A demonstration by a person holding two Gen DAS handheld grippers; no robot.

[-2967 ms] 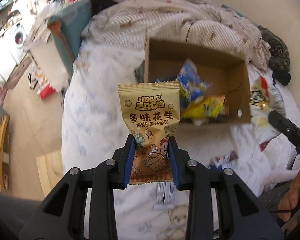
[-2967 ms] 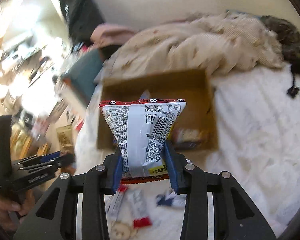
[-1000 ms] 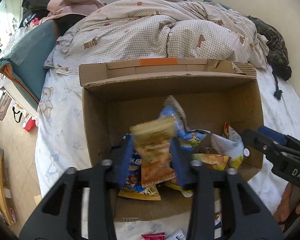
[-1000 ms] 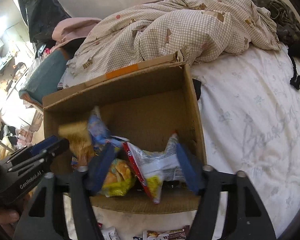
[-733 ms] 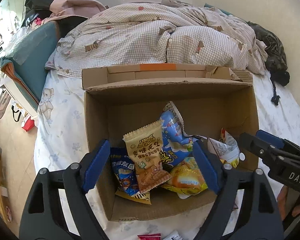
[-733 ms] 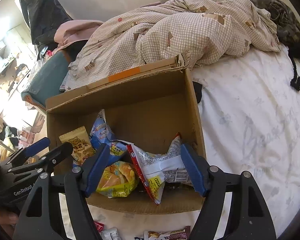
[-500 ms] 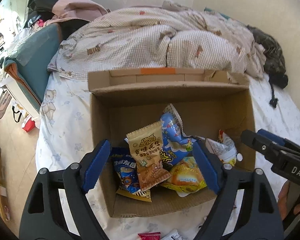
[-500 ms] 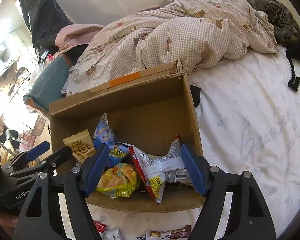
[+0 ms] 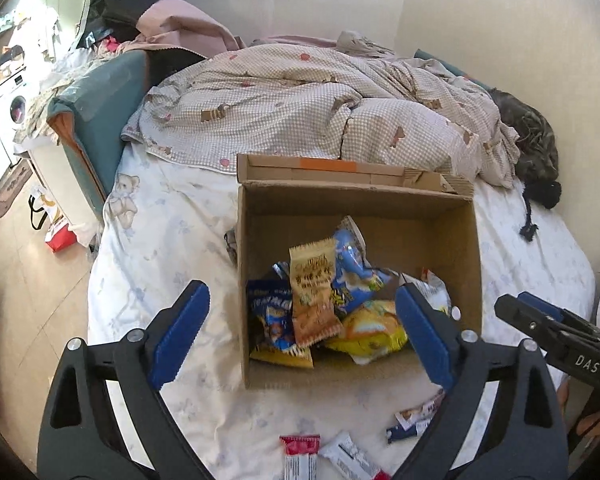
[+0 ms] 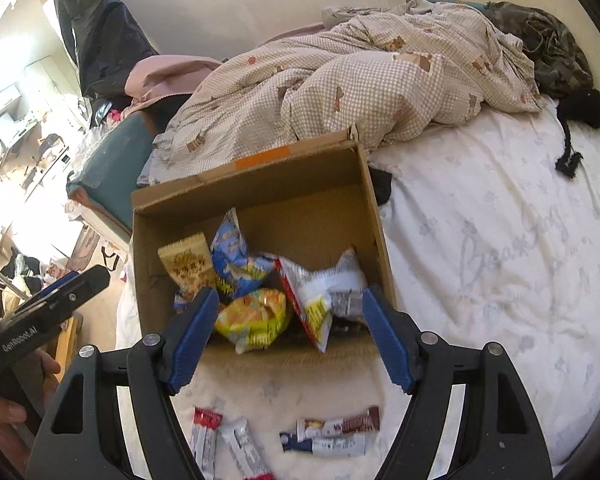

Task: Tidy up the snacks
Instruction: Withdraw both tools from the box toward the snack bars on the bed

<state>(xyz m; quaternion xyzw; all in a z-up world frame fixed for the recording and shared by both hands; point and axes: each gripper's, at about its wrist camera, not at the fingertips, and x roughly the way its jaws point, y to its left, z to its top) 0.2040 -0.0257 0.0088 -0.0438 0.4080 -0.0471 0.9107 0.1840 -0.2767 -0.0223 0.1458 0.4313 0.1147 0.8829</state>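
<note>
Now both drops are done: my left gripper [image 9: 300, 334] has just been opening, nothing between its spread fingers, and my right gripper [image 10: 288, 334] gapes empty too. The peanut packet [image 9: 314, 296] lies in the cardboard box [image 9: 474, 264]. Next, I judge, the loose bars [image 10: 330, 432] on the sheet need fetching.

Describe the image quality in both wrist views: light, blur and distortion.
Left wrist view: even daylight, fisheye bending with dark corners, the snacks in the cardboard box slightly smeared. Right wrist view: the room at the left edge is washed out by glare, the blanket sharp, the same curved edges.
</note>
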